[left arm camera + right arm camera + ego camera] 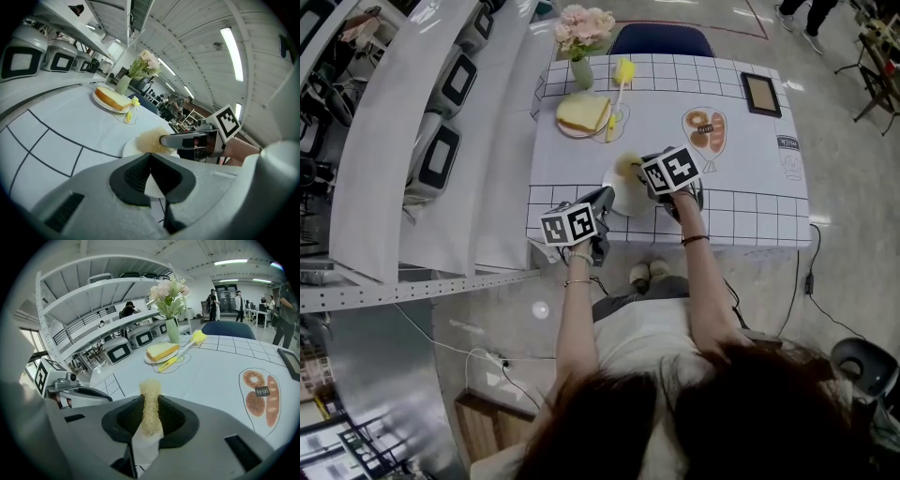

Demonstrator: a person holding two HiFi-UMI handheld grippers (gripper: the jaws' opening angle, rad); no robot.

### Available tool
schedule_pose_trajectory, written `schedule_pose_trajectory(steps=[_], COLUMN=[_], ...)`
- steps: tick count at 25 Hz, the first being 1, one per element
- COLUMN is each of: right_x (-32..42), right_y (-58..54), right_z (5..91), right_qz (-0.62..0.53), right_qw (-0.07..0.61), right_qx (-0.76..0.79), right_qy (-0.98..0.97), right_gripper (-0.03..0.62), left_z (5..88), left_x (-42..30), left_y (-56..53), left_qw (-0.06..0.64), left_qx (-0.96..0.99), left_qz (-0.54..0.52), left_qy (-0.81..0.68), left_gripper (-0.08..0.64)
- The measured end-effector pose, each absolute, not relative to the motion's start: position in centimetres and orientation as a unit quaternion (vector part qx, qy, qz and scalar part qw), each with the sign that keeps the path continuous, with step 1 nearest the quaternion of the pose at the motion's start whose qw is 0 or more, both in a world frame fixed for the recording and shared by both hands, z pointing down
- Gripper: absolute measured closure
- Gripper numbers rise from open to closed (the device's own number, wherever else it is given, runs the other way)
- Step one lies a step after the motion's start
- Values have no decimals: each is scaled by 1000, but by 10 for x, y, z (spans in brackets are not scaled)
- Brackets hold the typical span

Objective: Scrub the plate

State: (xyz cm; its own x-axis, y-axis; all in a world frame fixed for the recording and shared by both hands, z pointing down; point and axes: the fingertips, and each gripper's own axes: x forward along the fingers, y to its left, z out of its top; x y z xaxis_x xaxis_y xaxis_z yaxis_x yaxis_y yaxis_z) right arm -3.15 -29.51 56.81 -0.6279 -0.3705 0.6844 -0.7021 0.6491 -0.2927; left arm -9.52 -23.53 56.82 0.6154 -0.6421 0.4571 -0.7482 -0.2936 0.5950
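A white plate (625,199) lies near the table's front edge. My left gripper (602,200) is shut on the plate's near left rim; in the left gripper view the plate's white edge (153,186) shows between the closed jaws of that gripper (150,168). My right gripper (637,170) is shut on a yellowish scrub pad (626,165) that rests on the plate's far side. In the right gripper view the pad (150,404) stands upright between the jaws of the right gripper (150,420), with the plate (142,453) under it. The left gripper view shows the pad (151,139) on the plate.
Farther back stand a small plate with a yellow slab (584,114), a yellow dish brush (620,82) and a vase of flowers (584,42). A dark picture frame (761,94) lies at the back right. Shelves with appliances (441,155) run along the left. A blue chair (661,39) is behind the table.
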Motion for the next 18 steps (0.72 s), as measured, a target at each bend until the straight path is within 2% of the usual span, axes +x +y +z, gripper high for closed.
schedule_pose_trajectory(steps=[18], right_x=[-13], right_y=[-287], right_z=[564], right_qz=[281], right_qw=[297], right_qx=[332], right_qy=[-850], right_gripper=[512], left_z=[568], left_x=[-87], left_y=[-231], left_qw=[406], left_qx=[809], left_qz=[64], left_qy=[-419], left_gripper=[549])
